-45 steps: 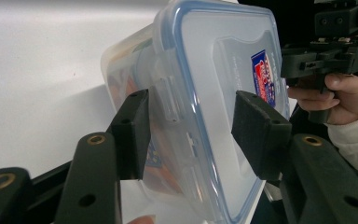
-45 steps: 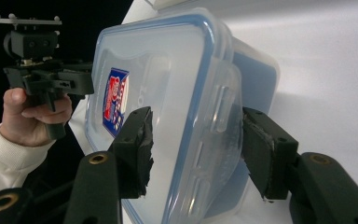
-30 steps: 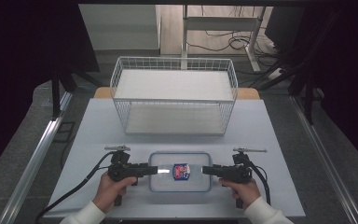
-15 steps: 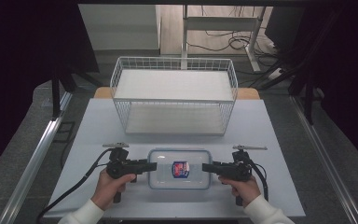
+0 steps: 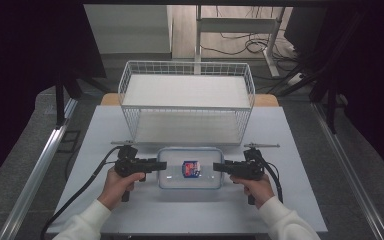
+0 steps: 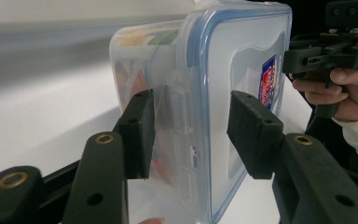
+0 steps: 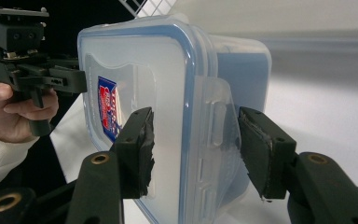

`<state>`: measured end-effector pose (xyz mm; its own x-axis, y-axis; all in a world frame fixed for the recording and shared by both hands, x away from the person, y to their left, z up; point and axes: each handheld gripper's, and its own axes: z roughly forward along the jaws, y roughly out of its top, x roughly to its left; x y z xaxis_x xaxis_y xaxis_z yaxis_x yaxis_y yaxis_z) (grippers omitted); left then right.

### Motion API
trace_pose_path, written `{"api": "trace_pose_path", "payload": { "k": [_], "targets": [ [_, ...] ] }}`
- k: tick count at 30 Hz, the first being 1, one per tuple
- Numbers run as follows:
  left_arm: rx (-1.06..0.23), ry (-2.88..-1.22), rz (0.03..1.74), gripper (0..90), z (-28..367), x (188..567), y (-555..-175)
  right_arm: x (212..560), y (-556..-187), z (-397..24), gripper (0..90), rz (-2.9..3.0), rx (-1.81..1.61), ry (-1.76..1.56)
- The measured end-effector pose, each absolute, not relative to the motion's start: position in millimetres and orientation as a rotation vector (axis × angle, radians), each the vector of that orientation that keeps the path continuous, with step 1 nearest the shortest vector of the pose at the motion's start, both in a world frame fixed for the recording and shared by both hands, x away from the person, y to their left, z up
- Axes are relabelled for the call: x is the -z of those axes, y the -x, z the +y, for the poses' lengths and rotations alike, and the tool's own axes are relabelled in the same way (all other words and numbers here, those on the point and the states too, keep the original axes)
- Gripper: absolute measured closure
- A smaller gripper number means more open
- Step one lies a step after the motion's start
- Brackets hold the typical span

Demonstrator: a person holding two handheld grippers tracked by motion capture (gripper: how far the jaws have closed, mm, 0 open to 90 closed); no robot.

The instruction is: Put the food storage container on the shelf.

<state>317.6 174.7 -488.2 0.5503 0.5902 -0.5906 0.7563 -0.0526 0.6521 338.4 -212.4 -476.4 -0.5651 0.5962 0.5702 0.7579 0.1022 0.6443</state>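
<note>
**Two hand-held grippers took a lidded box by its ends**

Your left hand-held gripper [image 5: 161,164] clamped the short end of the clear plastic container [image 5: 190,182], one pad over the lid and one beneath the base, with the side latch [image 6: 179,105] between them. Your right hand-held gripper [image 5: 219,166] straddled the opposite end the same way, one pad against the lid; whether its far pad pressed the latch there could not be told. The container sat on the white worktop [image 5: 300,200] between your hands, just in front of the wire basket [image 5: 187,70], its blue-sealed lid [image 7: 135,65] shut and its label [image 5: 191,168] facing up. Colourful contents showed dimly through the wall. Gripping both ends at once likely kept the box level and balanced for a lift toward the basket.
</note>
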Motion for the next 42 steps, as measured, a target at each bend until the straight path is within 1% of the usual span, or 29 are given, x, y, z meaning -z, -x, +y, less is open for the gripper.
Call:
{"api": "trace_pose_path", "payload": {
  "k": [8,16,25,31,42],
  "targets": [
    [0.214,-1.715,1.117,52.9,181.9,485.6,-346.9,470.7,-363.7,-208.5,46.8,-2.219,1.495,1.364],
    [0.203,-1.688,1.123,52.7,188.6,485.7,-373.2,467.5,-390.2,-200.2,46.9,-2.225,1.512,1.362],
    [0.195,-1.671,1.127,52.7,188.9,495.3,-395.2,474.3,-417.3,-198.4,46.7,-2.221,1.542,1.373],
    [0.204,-1.658,1.151,52.7,188.2,504.6,-403.9,487.5,-427.2,-199.0,46.0,-2.180,1.547,1.416],
    [0.209,-1.596,1.211,51.4,185.8,509.7,-409.2,494.3,-429.6,-195.7,42.6,-2.153,1.563,1.494]
  ]
}}
